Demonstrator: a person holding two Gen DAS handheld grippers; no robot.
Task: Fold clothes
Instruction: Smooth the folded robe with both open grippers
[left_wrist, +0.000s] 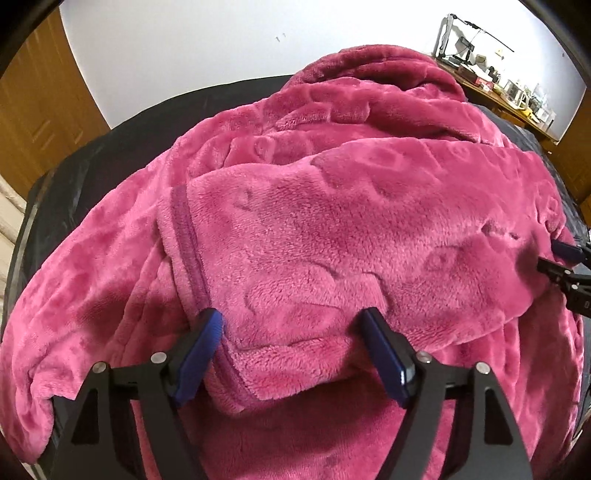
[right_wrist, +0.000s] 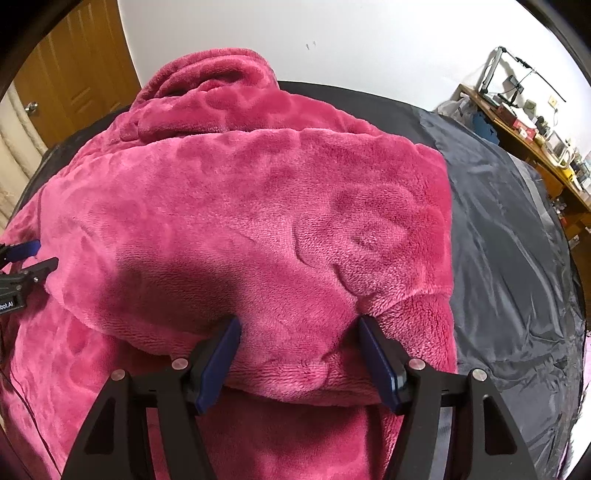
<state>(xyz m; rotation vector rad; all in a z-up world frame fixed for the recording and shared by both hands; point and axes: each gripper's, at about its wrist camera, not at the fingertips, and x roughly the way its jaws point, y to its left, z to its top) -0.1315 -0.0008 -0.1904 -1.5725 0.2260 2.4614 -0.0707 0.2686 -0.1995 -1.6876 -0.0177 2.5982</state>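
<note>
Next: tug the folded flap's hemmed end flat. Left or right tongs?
Left, likely: the hemmed band lies between the left tongs; the right tongs straddle the flap far along, beside the dark sheet.

- A pink fleece garment (left_wrist: 314, 229) lies spread over a dark sheet (left_wrist: 110, 155), covering most of it.
- A folded-over flap of the garment, edged by a stitched hem (left_wrist: 188, 240), sits on top of the lower layer.
- The left gripper (left_wrist: 291, 325) straddles the near corner of that flap, its blue pads (left_wrist: 201, 354) set apart on either side of the fleece.
- The right gripper (left_wrist: 561, 266) reaches the flap's right edge.
- Beyond the garment stand a white wall (left_wrist: 184, 44) and a cluttered wooden desk (left_wrist: 509, 96).
</note>
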